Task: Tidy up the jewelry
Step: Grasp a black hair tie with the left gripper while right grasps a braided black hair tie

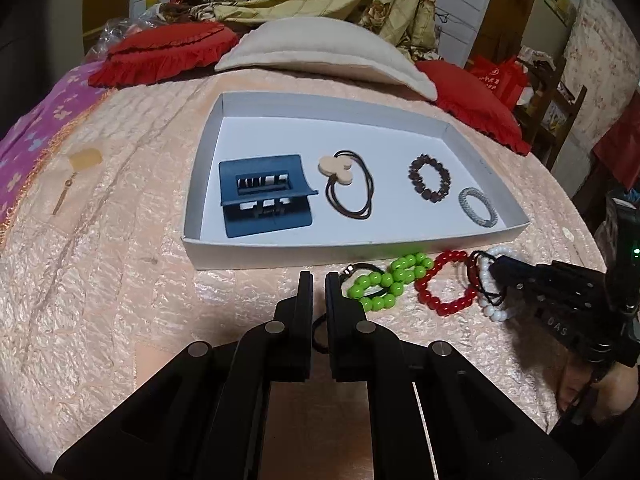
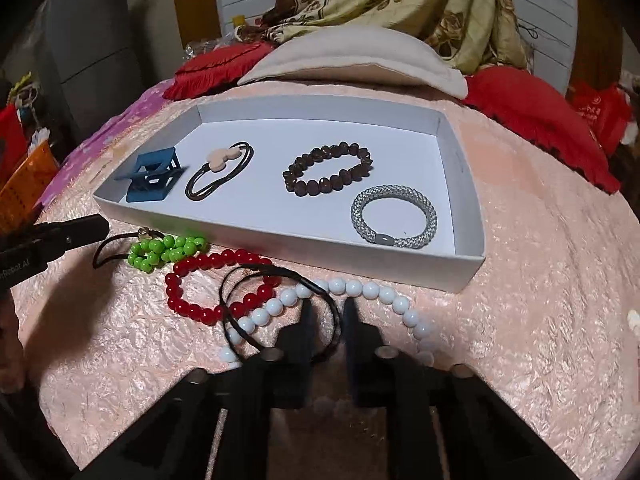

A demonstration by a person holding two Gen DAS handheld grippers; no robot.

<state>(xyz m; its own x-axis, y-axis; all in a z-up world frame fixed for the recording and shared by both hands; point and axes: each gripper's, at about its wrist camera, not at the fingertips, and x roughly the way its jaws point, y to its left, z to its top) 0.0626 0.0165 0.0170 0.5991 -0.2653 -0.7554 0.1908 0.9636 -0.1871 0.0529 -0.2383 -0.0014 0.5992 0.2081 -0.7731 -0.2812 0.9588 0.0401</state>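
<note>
A white tray [image 1: 256, 258] [image 2: 460, 270] on the bed holds a blue hair claw [image 1: 264, 194] [image 2: 150, 178], a dark hair tie with a cream charm [image 1: 350, 184] [image 2: 220, 172], a brown bead bracelet [image 1: 429, 178] [image 2: 326, 172] and a silver mesh bracelet [image 1: 476, 207] [image 2: 394, 216]. In front lie a green bead bracelet [image 1: 390, 284] [image 2: 166, 252], a red one [image 1: 444, 288] [image 2: 212, 284], a white one [image 1: 494, 312] [image 2: 360, 290] and a black hair tie [image 2: 280, 312]. My left gripper [image 1: 319, 280] is nearly shut and empty. My right gripper [image 2: 327, 308] is slightly open, its fingers straddling the black tie.
Red cushions [image 1: 160, 52] [image 2: 532, 108] and a cream pillow [image 1: 320, 48] lie behind the tray. A small black cord with a metal charm [image 1: 352, 270] [image 2: 132, 238] lies by the green beads. The bedspread [image 1: 100, 280] is pink and quilted.
</note>
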